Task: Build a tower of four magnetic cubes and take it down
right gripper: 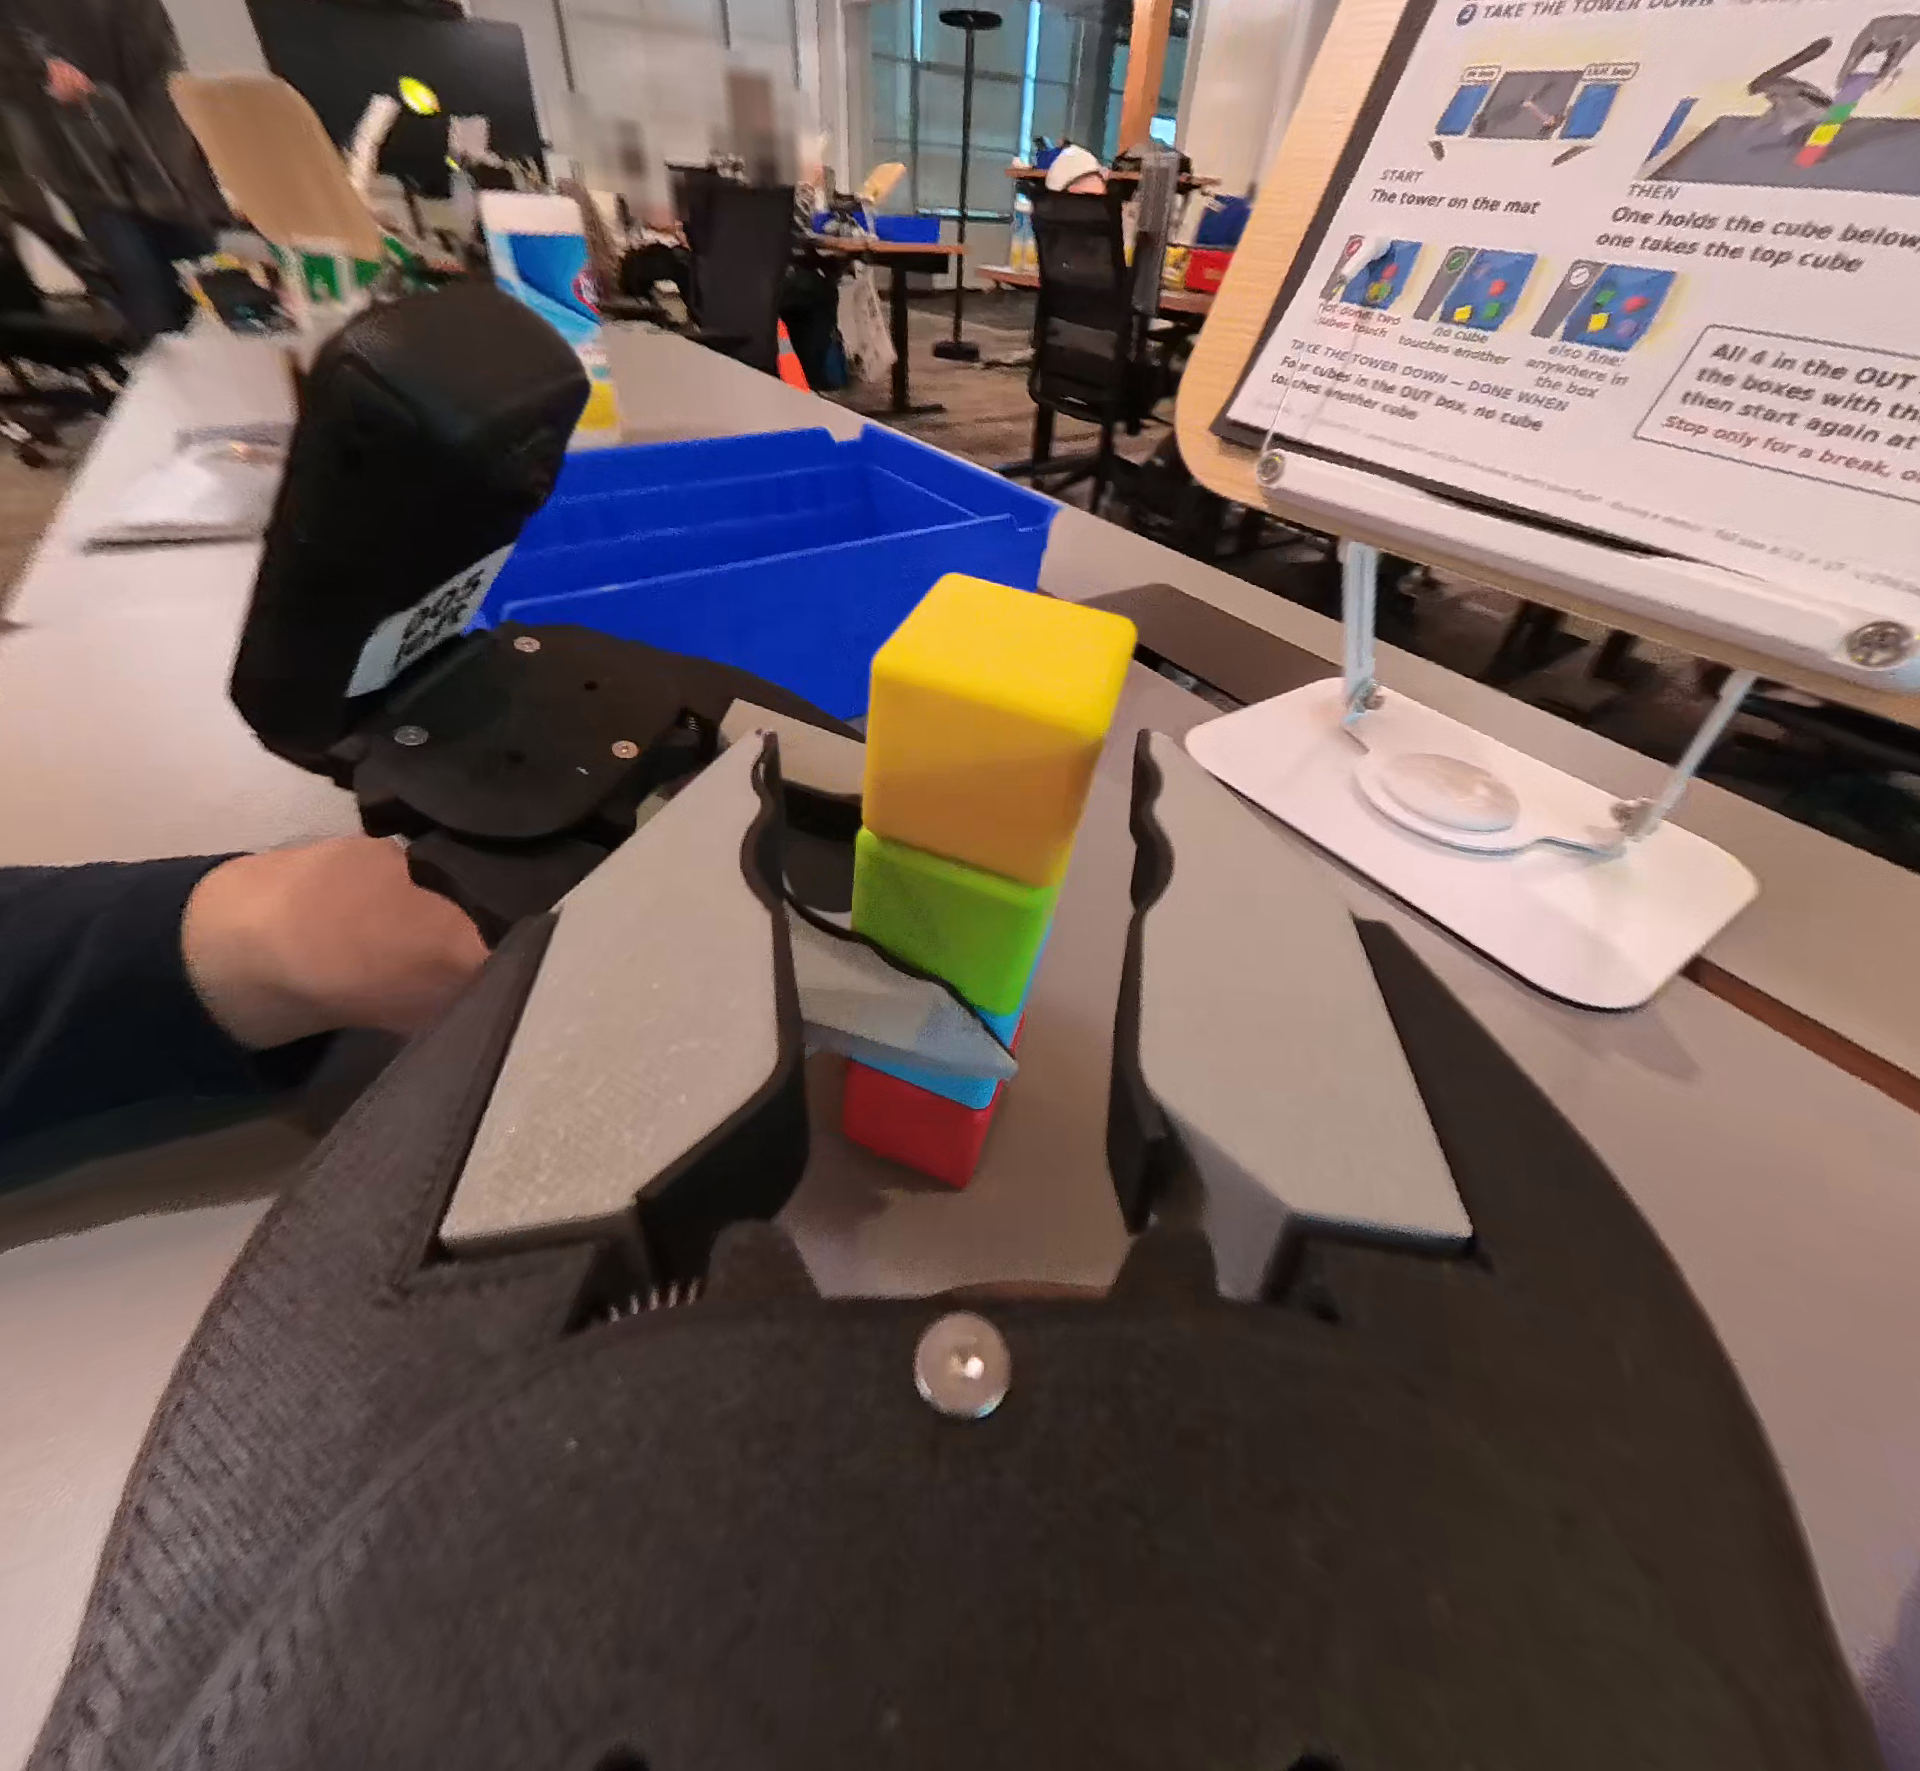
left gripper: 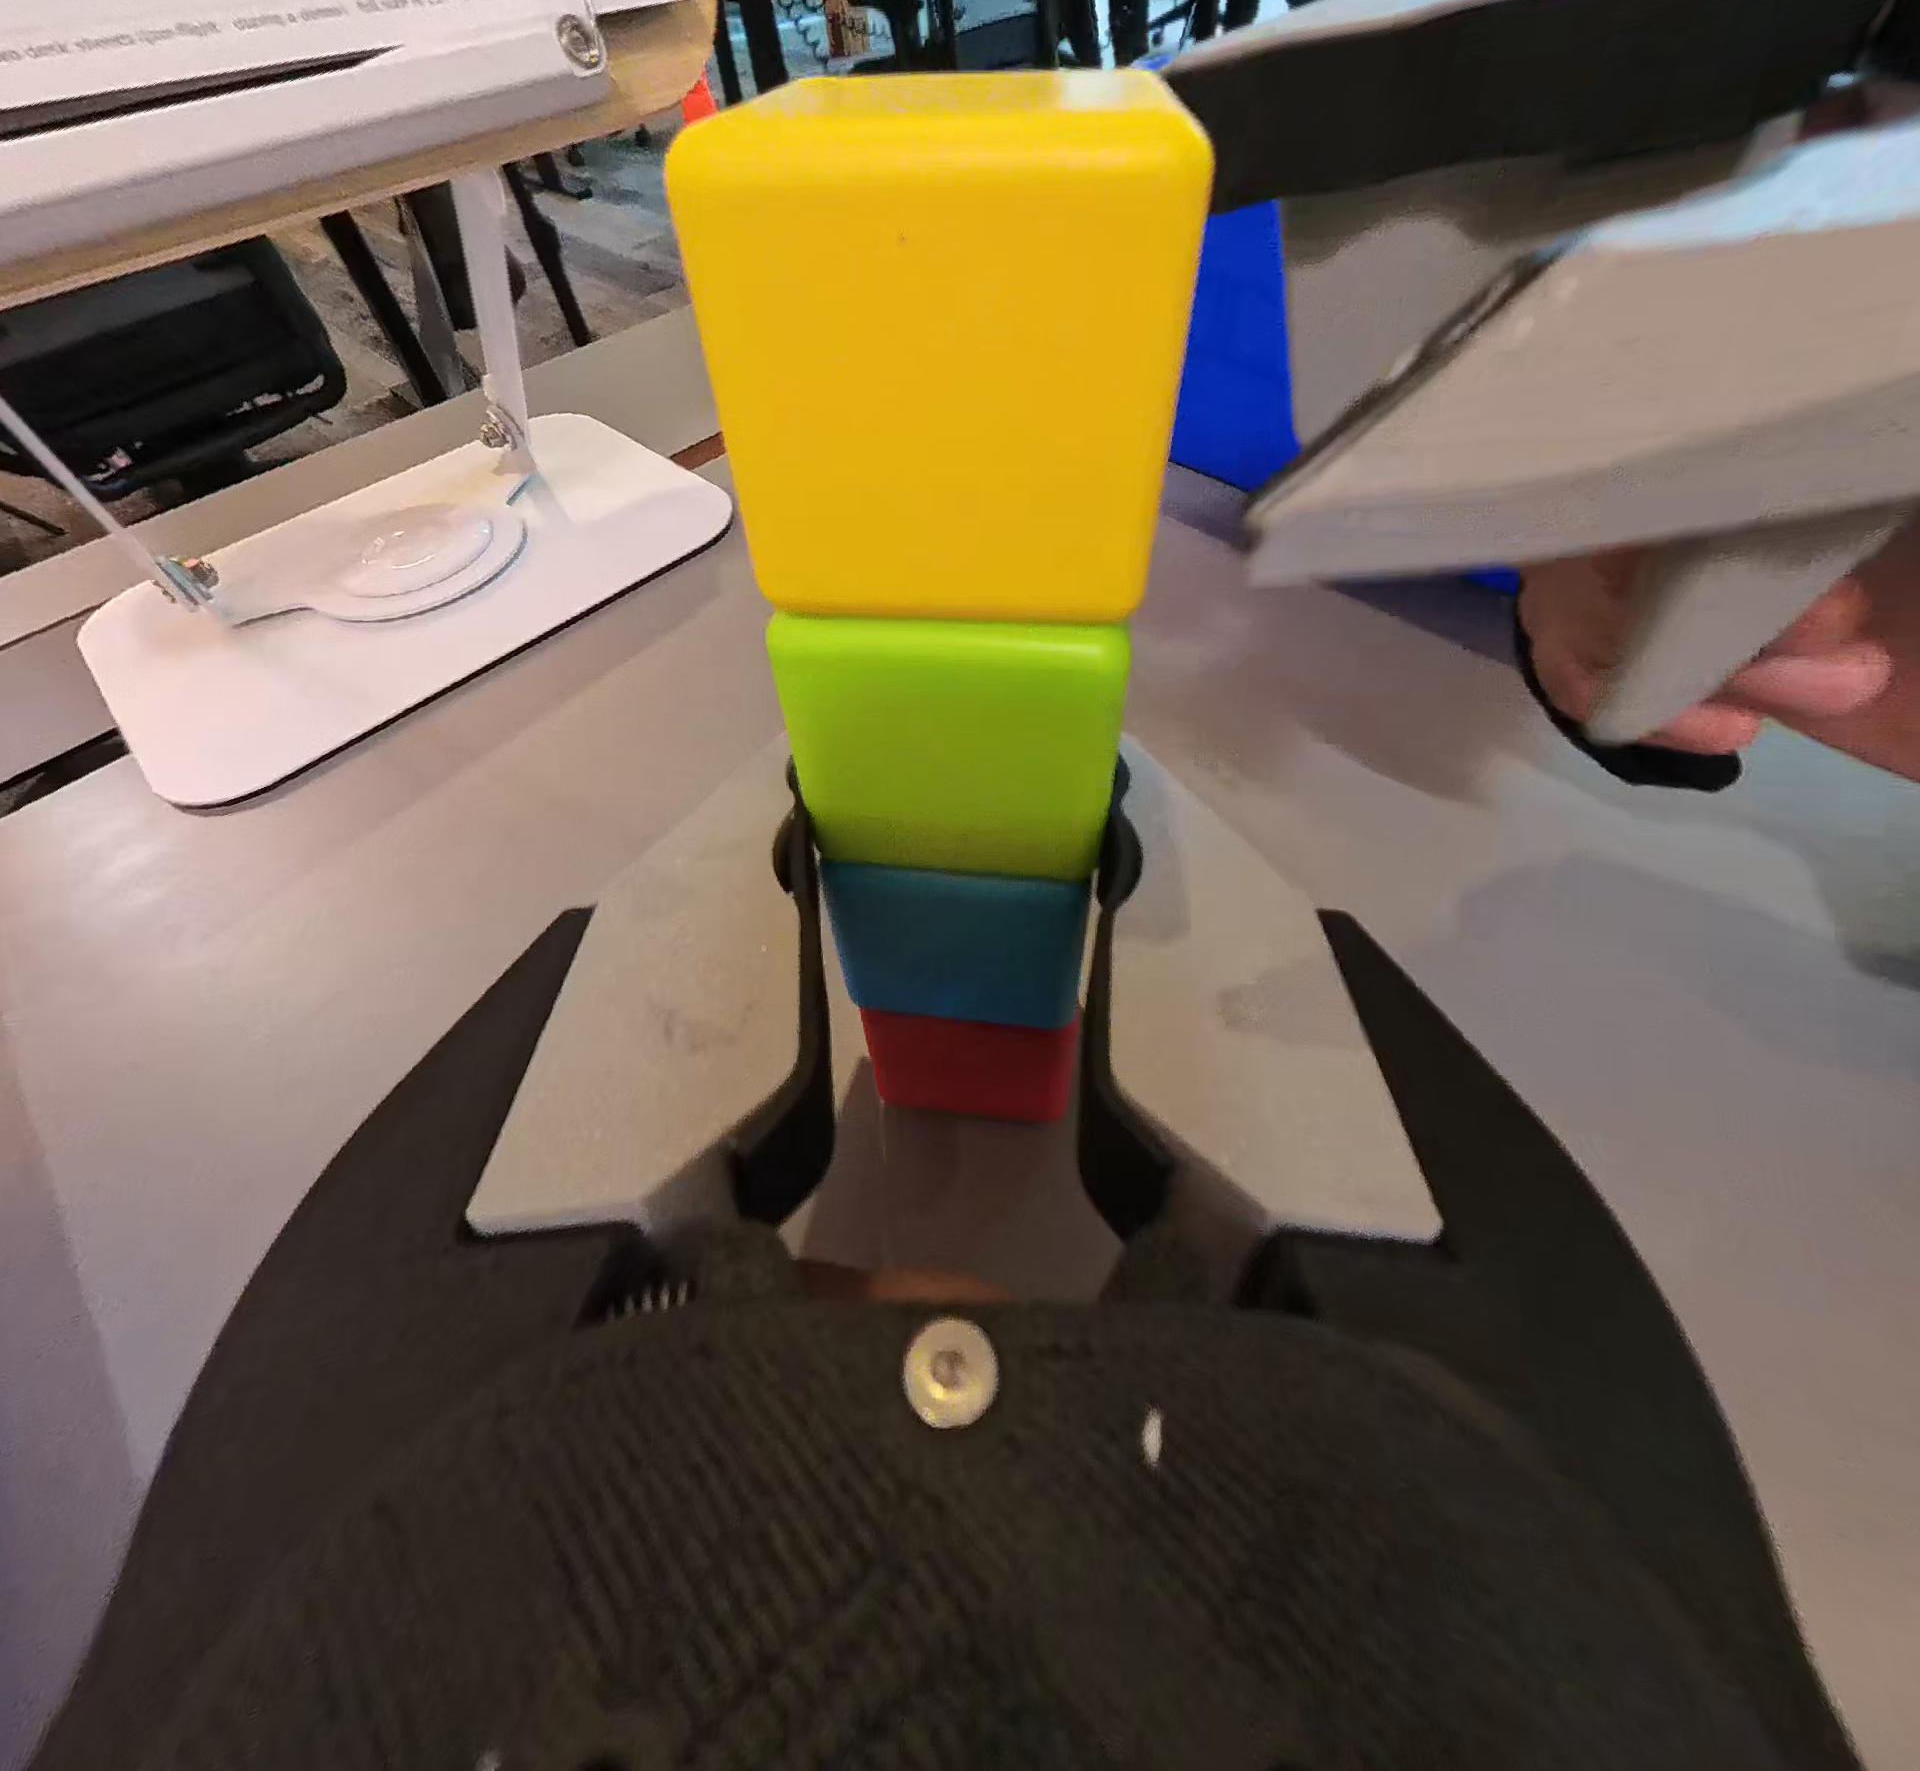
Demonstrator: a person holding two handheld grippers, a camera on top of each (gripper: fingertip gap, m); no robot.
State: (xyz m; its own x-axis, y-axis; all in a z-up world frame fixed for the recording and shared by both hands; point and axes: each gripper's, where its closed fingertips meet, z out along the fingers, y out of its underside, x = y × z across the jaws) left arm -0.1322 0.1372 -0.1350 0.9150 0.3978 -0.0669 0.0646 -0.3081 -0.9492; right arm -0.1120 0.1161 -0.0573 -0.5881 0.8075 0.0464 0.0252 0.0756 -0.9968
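A grey table fills the lower half of both views. On it, at the centre of each view, stands a tower of four magnetic cubes: a red cube on the table, a blue cube on it, then a green cube, then a yellow cube on top.

The left gripper is closed narrow around the tower, its dark fingertips pressing both sides about where the blue and green cubes meet. The right gripper is spread wide and holds nothing; the yellow cube sits between its tips without touching either.

The tower looks complete, so the step in hand is probably taking it down, top cube first. To do it well, the left gripper should keep the lower cubes steady while the right closes squarely on the yellow cube alone and lifts or tilts it off the magnet, not dragging the green cube with it.

The right wrist view alone shows a blue bin at eleven o'clock behind the tower, with nothing visible inside it, and an instruction sheet on a white stand at two o'clock. It also shows the left gripper from the side, a person's hand holding it at nine o'clock. The left wrist view shows the stand at ten o'clock, the right gripper coming in from two o'clock, and the clamp on the tower most clearly.
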